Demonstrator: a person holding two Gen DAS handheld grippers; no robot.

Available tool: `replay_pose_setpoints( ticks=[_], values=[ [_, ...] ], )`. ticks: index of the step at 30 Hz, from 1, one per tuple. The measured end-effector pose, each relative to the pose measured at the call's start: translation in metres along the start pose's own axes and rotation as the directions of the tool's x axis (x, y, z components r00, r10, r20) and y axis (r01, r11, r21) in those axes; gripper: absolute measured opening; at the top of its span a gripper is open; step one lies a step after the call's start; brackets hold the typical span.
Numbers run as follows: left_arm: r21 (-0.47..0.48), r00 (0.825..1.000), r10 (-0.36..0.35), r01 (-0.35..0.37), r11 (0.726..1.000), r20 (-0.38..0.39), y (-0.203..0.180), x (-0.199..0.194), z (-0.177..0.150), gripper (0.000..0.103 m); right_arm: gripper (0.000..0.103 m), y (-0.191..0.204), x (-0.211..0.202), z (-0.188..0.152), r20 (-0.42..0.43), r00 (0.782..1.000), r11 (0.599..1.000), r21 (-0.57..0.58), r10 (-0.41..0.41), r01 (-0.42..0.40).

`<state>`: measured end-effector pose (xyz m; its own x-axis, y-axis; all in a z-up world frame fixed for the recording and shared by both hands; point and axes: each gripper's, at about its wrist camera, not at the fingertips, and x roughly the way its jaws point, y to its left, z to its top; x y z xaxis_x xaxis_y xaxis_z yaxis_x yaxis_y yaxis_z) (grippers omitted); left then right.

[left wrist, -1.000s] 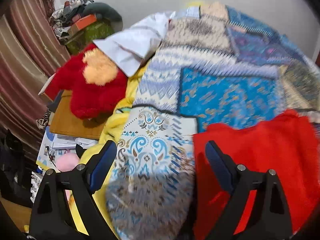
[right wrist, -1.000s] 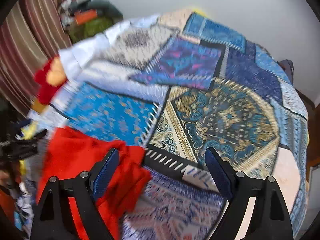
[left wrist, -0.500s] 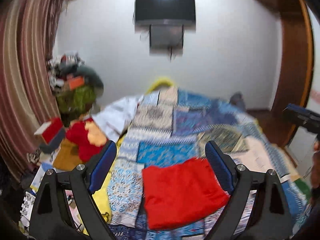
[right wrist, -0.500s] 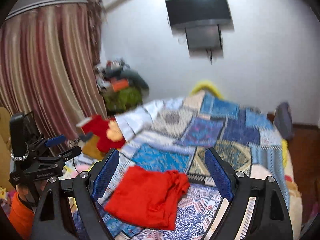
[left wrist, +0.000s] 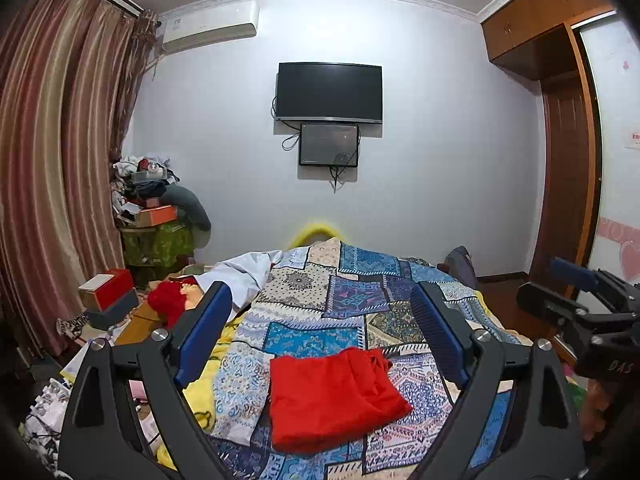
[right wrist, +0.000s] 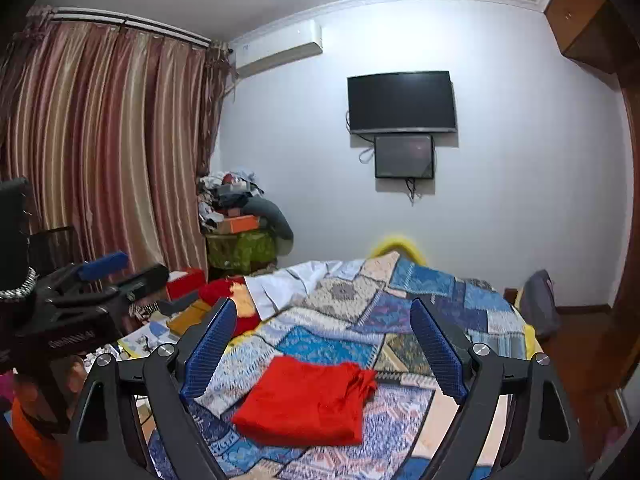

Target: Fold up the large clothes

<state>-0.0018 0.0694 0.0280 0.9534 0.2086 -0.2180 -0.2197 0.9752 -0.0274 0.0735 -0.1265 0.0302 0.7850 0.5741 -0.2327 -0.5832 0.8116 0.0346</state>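
A red garment [left wrist: 332, 396] lies folded in a rough rectangle on the patchwork bedspread [left wrist: 352, 296], with a bunched edge at its far right. It also shows in the right wrist view [right wrist: 308, 400]. My left gripper [left wrist: 320, 344] is open and empty, held well above and back from the garment. My right gripper [right wrist: 320, 348] is open and empty, also raised clear of it. The right gripper shows at the right edge of the left wrist view [left wrist: 580, 300], and the left gripper at the left edge of the right wrist view [right wrist: 100, 280].
A white cloth [left wrist: 244, 272] and a red plush toy [left wrist: 170, 304] lie at the bed's far left. Boxes [left wrist: 108, 296] and a cluttered pile [left wrist: 152, 208] stand by the curtain [left wrist: 52, 184]. A TV [left wrist: 329, 92] hangs on the far wall. A wooden wardrobe [left wrist: 568, 168] stands right.
Both grippers have lifted up and pulled back from close over the bedspread, so the whole room now shows. The red garment stays lying on the bed.
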Motion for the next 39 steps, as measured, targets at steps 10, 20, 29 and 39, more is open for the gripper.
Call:
replay_pose_setpoints(
  ticks=[10, 20, 29, 39],
  values=[
    [-0.009, 1.000, 0.014, -0.014, 1.000, -0.016, -0.004, -0.008, -0.014, 0.103, 0.103, 0.004, -0.003, -0.014, -0.023, 0.998, 0.998, 0.031, -0.055, 0.056],
    [-0.012, 1.000, 0.016, -0.016, 1.000, -0.014, -0.003, -0.007, -0.017, 0.103, 0.103, 0.003, -0.004, -0.012, -0.027, 0.997, 0.996, 0.040, -0.073, 0.074],
    [-0.006, 1.000, 0.013, -0.013, 1.000, -0.018, -0.004, -0.004, -0.019, 0.103, 0.103, 0.002, -0.007, -0.011, -0.021, 0.997, 0.996, 0.049, -0.068, 0.069],
    [0.003, 1.000, 0.018, -0.018, 1.000, -0.021, -0.006, -0.004, -0.020, 0.103, 0.103, 0.000, -0.013, -0.010, -0.014, 0.998, 0.997, 0.045, -0.062, 0.062]
  ],
)
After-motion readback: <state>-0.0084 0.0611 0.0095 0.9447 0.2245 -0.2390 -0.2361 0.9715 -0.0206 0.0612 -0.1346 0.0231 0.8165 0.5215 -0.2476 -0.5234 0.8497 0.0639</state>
